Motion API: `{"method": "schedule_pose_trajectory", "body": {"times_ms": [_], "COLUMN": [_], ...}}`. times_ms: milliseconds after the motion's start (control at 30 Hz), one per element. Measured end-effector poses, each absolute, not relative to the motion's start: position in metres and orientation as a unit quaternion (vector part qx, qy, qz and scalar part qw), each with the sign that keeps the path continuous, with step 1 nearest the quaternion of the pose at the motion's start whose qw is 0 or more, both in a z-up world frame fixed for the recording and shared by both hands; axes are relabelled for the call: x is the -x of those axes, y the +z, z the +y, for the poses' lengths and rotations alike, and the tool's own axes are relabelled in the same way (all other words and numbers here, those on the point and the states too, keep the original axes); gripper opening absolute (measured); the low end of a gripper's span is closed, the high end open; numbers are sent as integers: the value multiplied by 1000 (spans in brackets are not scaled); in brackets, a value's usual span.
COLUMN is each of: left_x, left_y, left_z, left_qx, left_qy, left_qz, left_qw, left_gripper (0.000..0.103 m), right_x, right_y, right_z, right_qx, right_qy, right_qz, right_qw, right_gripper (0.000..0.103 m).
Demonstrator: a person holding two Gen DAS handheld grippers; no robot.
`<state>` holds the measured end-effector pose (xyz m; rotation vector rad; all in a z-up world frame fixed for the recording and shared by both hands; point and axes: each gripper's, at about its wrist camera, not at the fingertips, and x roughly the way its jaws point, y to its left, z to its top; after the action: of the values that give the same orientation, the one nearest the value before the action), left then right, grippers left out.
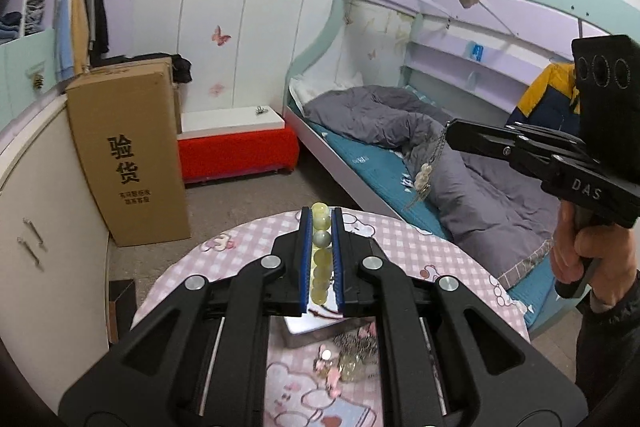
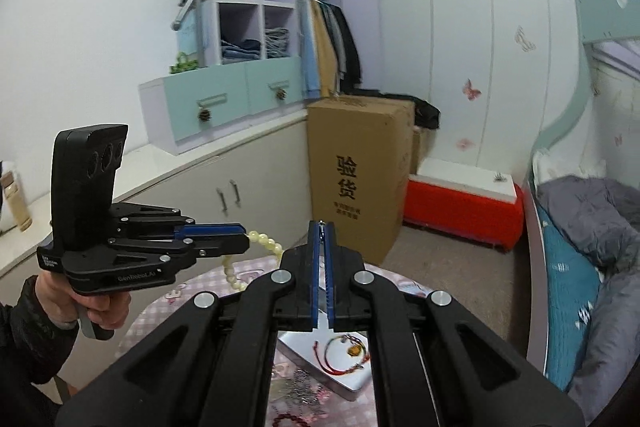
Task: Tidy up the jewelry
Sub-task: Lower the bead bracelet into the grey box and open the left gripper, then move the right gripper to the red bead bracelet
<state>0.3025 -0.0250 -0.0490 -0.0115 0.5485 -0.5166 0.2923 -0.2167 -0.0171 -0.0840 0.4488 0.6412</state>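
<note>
My left gripper point(image 1: 321, 223) is shut on a pale yellow-green bead bracelet point(image 1: 321, 259) and holds it above the round table point(image 1: 420, 247). It also shows in the right wrist view point(image 2: 244, 237), with the bracelet point(image 2: 240, 267) hanging from it. My right gripper point(image 2: 323, 231) is shut on a thin silver chain necklace point(image 1: 430, 159) whose pale pendant dangles in the air. It shows in the left wrist view point(image 1: 450, 131) at the right. A silver metal tray point(image 2: 348, 379) lies on the table and holds a red cord bracelet point(image 2: 344, 355).
More jewelry lies on the pink checked tablecloth: a silver chain pile point(image 2: 300, 393), a dark red bead bracelet point(image 2: 286, 419), pale beads and pink pieces point(image 1: 340, 367). A tall cardboard box point(image 1: 124, 155), a red bench point(image 1: 240, 151) and a bunk bed point(image 1: 440, 155) stand around the table.
</note>
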Motion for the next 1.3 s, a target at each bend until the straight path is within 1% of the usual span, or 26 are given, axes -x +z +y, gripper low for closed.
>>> {"method": "schedule_pose_trajectory", "body": {"times_ms": [233, 267, 300, 333, 367, 400, 433, 467, 633, 1033, 1300], "left_x": [-333, -336, -338, -336, -330, -326, -323, -322, -301, -242, -210], "left_y": [-70, -73, -75, -76, -73, -72, -70, -69, -57, -25, -23], "left_z": [-49, -50, -52, -50, -46, -43, -40, -37, -20, 4, 15], "left_qx": [-6, -10, -19, -23, -21, -20, -20, -19, -16, 5, 15], "left_qy": [-249, -241, -221, -202, -185, -176, -167, -161, -109, -82, -85], "left_qz": [311, 318, 324, 319, 298, 288, 285, 283, 263, 217, 204], "left_qw": [917, 917, 920, 926, 936, 941, 944, 945, 959, 973, 975], "left_gripper": [11, 24, 40, 86, 97, 97, 97, 97, 97, 97, 97], "right_x": [-319, -322, -325, -327, -329, -327, -324, -321, -310, -264, -224], "right_y": [-51, -55, -60, -64, -68, -70, -70, -68, -62, -33, -17], "right_z": [-219, -220, -221, -222, -226, -231, -235, -239, -251, -253, -255], "right_qx": [19, 17, 12, 9, 2, -5, -14, -22, -36, -43, -42], "right_qy": [294, 289, 282, 275, 260, 247, 237, 229, 186, 154, 148], "right_qz": [265, 272, 283, 292, 296, 293, 284, 275, 272, 239, 216], "right_qw": [918, 918, 917, 916, 919, 924, 929, 933, 944, 958, 964], "right_gripper": [2, 4, 8, 25, 55, 71, 89, 96, 96, 96, 96]}}
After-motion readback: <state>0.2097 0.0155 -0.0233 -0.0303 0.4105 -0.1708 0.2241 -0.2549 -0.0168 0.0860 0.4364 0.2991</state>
